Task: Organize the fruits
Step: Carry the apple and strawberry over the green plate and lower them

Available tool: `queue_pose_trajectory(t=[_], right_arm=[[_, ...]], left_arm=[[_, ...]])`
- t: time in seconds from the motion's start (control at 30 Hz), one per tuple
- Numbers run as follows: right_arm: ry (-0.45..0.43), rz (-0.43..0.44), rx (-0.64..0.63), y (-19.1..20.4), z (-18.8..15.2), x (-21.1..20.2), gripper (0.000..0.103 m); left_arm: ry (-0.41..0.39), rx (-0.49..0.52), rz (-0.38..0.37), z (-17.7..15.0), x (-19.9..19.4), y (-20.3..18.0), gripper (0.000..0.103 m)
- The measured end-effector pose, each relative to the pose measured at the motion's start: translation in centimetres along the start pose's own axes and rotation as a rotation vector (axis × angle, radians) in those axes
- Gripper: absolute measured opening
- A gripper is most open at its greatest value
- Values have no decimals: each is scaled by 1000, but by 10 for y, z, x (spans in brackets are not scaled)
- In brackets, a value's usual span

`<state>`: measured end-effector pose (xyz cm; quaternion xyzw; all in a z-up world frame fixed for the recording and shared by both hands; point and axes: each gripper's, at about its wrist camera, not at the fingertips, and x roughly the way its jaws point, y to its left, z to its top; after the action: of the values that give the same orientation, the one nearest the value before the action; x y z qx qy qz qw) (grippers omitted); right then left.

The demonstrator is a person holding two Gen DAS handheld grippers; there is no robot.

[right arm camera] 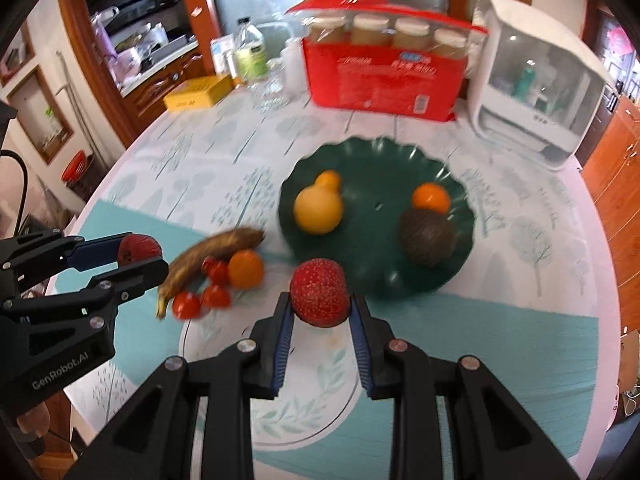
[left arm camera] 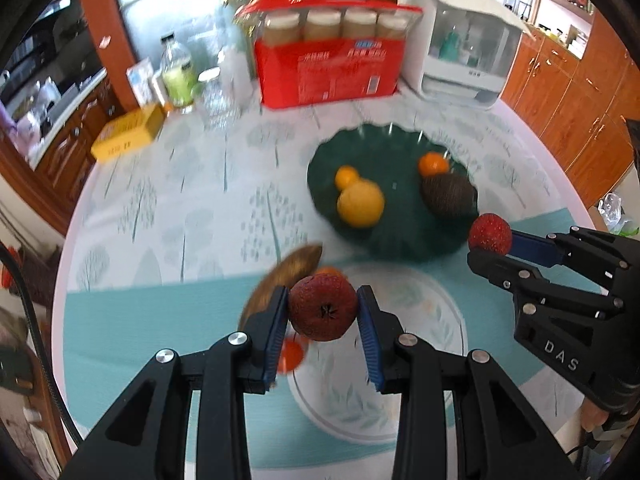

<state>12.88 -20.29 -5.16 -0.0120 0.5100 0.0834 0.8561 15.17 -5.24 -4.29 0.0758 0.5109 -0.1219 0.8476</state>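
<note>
My left gripper (left arm camera: 323,311) is shut on a dark red round fruit (left arm camera: 322,306) and holds it above the table; it also shows in the right wrist view (right arm camera: 138,249). My right gripper (right arm camera: 319,300) is shut on a red speckled fruit (right arm camera: 319,296), near the front rim of the dark green plate (right arm camera: 376,160). The plate holds a yellow fruit (right arm camera: 318,210), two small oranges (right arm camera: 430,198) and a dark brown round fruit (right arm camera: 428,236). On the table left of the plate lie a brown banana (right arm camera: 212,254), an orange (right arm camera: 246,269) and several small tomatoes (right arm camera: 202,294).
At the back of the round table stand a red box of jars (right arm camera: 384,76), a white appliance (right arm camera: 536,80), a yellow box (right arm camera: 198,92), bottles (right arm camera: 250,54) and a glass. A round leaf-patterned mat (right arm camera: 288,392) lies under my grippers. Wooden cabinets surround the table.
</note>
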Motion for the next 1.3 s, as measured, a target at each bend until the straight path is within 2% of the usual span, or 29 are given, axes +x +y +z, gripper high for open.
queue_pose_trajectory(t=[0.3,0.53,0.7,0.87,1.03,1.2,1.23,1.3], right_arm=[[-20,-40,43,-33,53,10,28],[24,-53,89,-59,78,46,28],[70,-30,122,-74,86,77,28],[100,-27,118,-78,87,104,28],[124,-21,90,-73,85,121,29],[142,-34,79,-73,80,131,30],[143,-31,74,-73,79,132,30],[138,-33,59,-73,78,131,30]], left_arm=[[-54,50,-3,56,13,-16,33],[-59,104,-7,98,46,-29,33],[-16,99,-34,123,90,-32,33],[36,48,-70,141,132,-28,33],[99,46,-87,141,165,-33,33],[123,50,-90,139,178,-35,34],[120,55,-85,138,178,-36,36],[114,63,-73,138,178,-36,55]])
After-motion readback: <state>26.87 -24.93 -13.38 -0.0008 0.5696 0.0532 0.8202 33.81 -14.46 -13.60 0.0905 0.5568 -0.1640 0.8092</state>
